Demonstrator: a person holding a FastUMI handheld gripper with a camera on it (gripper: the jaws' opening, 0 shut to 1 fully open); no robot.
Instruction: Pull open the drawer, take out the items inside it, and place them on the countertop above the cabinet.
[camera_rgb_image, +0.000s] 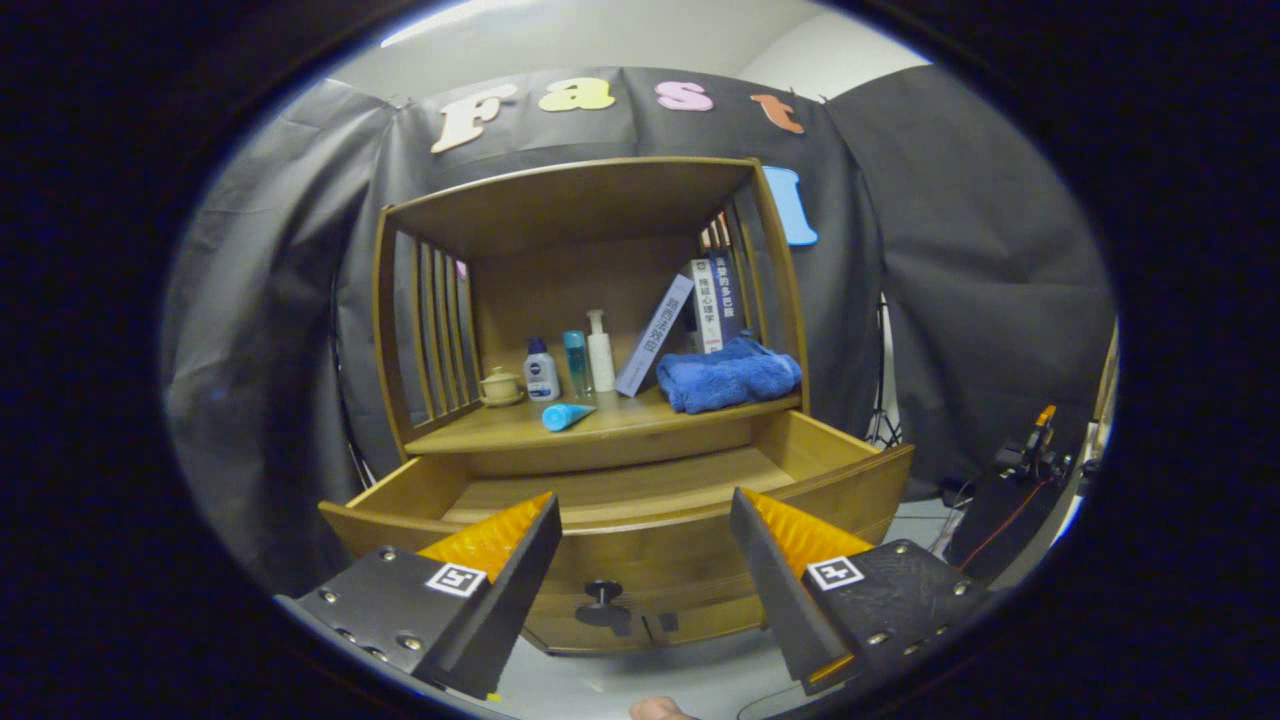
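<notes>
We see the gripper (645, 515) with jaws released before the pulled-out drawer (640, 500), its long axis running side-to-side, front facing us.

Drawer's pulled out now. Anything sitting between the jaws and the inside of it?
Nothing visible does. The gripper has its jaws open, empty, just short of the drawer front, above its knob. The drawer floor in view looks bare; the front panel hides its near part.

The gripper (645, 545) hangs level, its two fingers (500, 560) spread wide apart, holding nothing between them.
</notes>
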